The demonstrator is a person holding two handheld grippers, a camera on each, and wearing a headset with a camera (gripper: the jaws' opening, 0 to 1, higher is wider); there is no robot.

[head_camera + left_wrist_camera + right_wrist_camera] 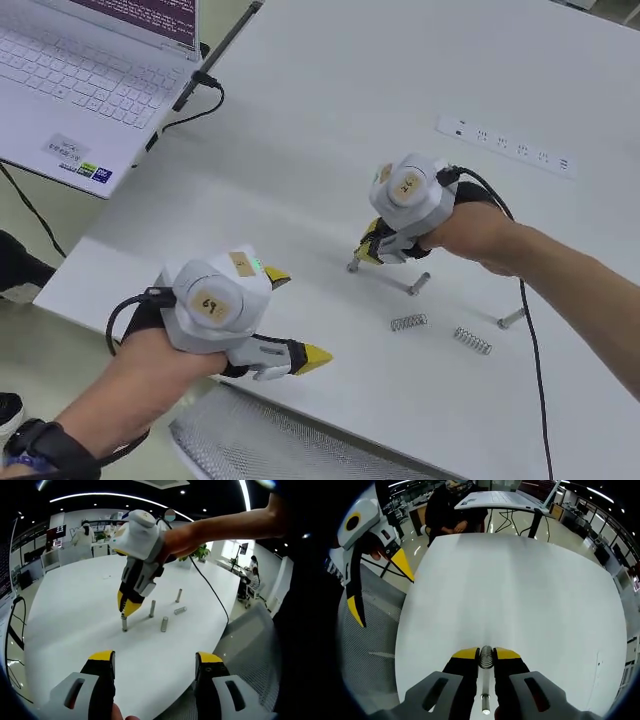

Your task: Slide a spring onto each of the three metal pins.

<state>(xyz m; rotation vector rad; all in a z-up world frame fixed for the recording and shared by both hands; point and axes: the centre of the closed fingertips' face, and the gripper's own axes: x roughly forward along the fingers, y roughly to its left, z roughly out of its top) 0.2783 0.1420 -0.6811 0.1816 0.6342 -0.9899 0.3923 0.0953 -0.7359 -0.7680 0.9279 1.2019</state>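
Upper left of the head view: open laptop (90, 70), black cable (212, 108) plugged into its side. Across most of the frame: plain white desk (330, 120).

Lower left: left gripper (297, 318), hovering over the near desk edge, jaws released and wide apart, nothing between them. Beneath it, at the bottom edge: grey mesh chair (260, 440).

Centre: right gripper (370, 252), pointed downward, jaws clenched on a spring (486, 657), poised at the top of an upright first pin (353, 265); touching or not, impossible to tell.

Further right: second pin (418, 284) and third pin (511, 319), both bare. Just below them, flat on the desk: second spring (408, 322), then third spring (472, 341).

Upper right: white power strip (507, 147).

Beyond the desk, in the gripper views: large open office, glossy floor (415, 535), ceiling lights (182, 491), potted plant (202, 552), seated person (452, 510) in dark clothing.
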